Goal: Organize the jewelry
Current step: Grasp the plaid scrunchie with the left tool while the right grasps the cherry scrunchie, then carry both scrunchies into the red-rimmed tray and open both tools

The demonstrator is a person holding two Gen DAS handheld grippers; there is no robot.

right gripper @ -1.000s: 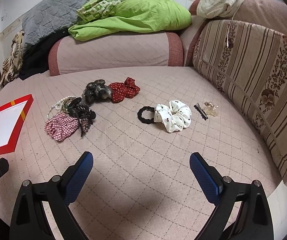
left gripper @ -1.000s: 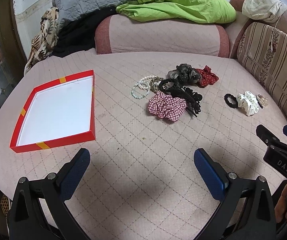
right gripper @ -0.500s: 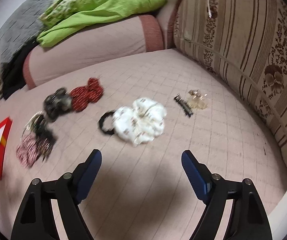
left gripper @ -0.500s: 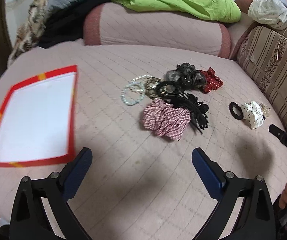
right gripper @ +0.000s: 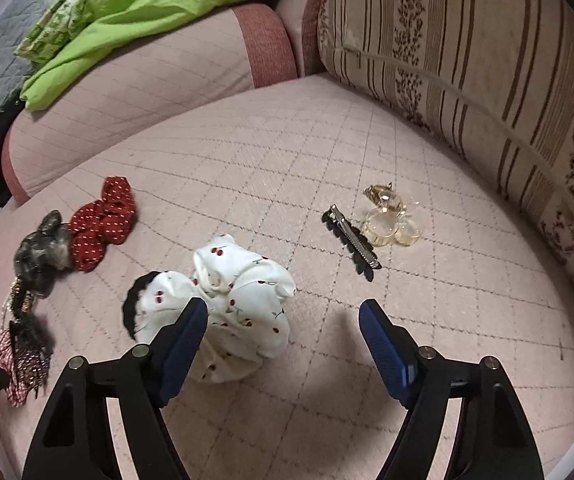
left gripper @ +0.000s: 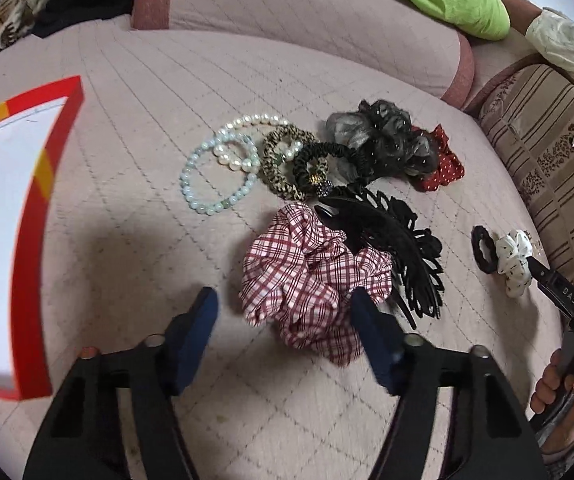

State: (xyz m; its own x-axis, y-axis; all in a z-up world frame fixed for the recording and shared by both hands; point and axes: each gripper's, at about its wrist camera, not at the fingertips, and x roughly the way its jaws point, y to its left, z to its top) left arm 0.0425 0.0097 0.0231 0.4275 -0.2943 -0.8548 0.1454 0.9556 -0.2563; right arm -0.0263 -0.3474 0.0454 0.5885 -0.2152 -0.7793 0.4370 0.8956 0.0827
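In the left wrist view my left gripper point(left gripper: 283, 308) is open, its fingers either side of the near edge of a red plaid scrunchie point(left gripper: 311, 280). A black claw clip point(left gripper: 391, 248) lies across it. Pearl bracelets point(left gripper: 223, 168), a leopard hair tie point(left gripper: 283, 160), a black hair tie point(left gripper: 323, 160), a grey scrunchie point(left gripper: 383, 140) and a red dotted scrunchie point(left gripper: 443, 164) lie beyond. The red tray point(left gripper: 31, 240) is at the left. In the right wrist view my right gripper point(right gripper: 283, 320) is open just over a white cherry scrunchie point(right gripper: 239, 304), its left finger over the scrunchie. A black barrette point(right gripper: 351, 240) and a clear clip point(right gripper: 391, 220) lie beyond.
Everything lies on a pink quilted sofa seat point(right gripper: 287, 152). A striped cushion point(right gripper: 487, 60) bounds the right side; a bolster point(left gripper: 307, 20) with a green blanket point(right gripper: 147, 8) runs along the back. A black hair tie point(left gripper: 483, 248) sits beside the white scrunchie.
Both grippers have moved forward and down. The left has closed in on the plaid scrunchie and the right on the white cherry scrunchie. Both remain open.
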